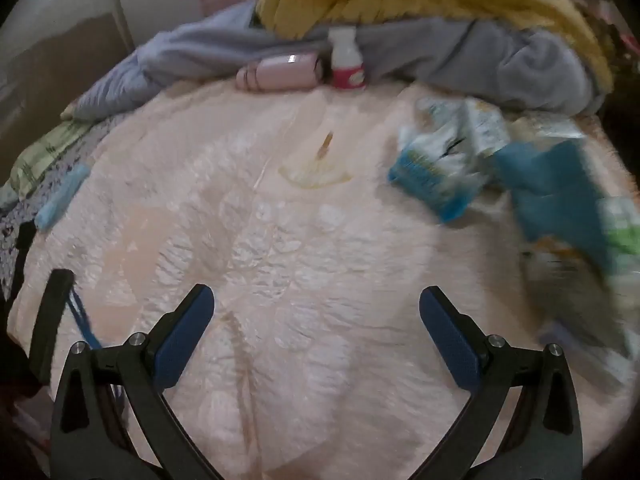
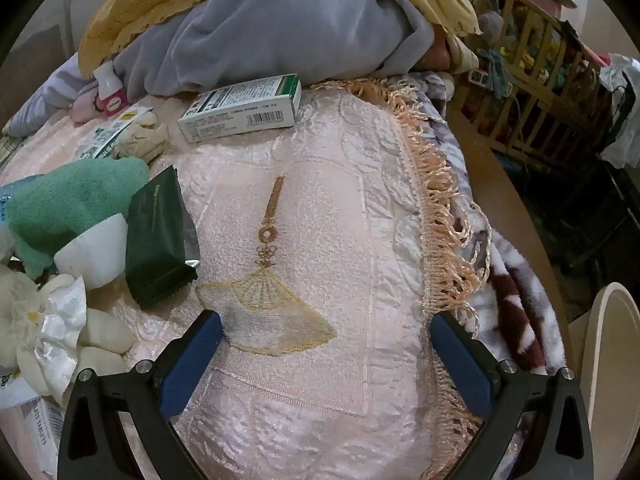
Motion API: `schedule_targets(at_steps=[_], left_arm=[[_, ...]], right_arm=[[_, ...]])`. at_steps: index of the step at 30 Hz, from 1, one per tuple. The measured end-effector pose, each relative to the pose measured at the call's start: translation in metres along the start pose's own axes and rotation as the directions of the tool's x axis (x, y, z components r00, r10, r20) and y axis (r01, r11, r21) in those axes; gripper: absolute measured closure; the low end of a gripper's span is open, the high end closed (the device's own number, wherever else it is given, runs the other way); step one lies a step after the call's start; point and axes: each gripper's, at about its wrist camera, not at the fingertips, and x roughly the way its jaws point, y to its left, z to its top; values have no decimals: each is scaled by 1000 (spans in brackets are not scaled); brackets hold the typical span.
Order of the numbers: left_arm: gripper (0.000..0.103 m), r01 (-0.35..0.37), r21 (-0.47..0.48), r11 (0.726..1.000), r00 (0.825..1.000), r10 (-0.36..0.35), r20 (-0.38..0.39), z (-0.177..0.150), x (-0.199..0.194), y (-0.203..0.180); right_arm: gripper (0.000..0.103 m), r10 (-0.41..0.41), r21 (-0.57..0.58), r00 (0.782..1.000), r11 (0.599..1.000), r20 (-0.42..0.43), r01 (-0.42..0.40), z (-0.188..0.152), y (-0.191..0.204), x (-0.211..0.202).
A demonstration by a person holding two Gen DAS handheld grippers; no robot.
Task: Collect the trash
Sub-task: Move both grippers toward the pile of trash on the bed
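trash lies scattered across a pink bedspread (image 2: 320, 208), none of it gathered yet. from the left: crumpled tissue (image 2: 52, 320), a white cup (image 2: 94, 250), a dark green foil packet (image 2: 158, 236) and, farther back, a white and green carton (image 2: 244, 108). the left gripper (image 1: 316, 312) and the right gripper (image 2: 326, 336) both hang spread wide and empty above bare cloth. the litter is mixed with a green towel (image 2: 68, 200) and a small bottle (image 2: 109, 90), so a hasty pinch could snag fabric or take a keeper. blur in the left view makes the wrappers (image 1: 440, 160) hard to judge.
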Motion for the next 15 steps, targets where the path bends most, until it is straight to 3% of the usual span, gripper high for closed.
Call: schedule_targets(at_steps=[4,6,10,15], left_arm=[[1,44,11,999,997,-44,69,0,-40,-13],[1,66,13,998,993,-67,94,-1,-55,-21],[1,113,26,993,985,-116,132,6,-77,-50],[1,172,51,984,964,-179,196,6,-110,-74]], right_arm=[[0,33,-21,998,999,-60,-35,0,5,-10],[3,32,-6,998,999,-52,-33,-6,1,-25],[3,34,66,998,997,43,-37,-15,-6,-66],[3,16,88,980,996,199,-34,-25,-1,-132]])
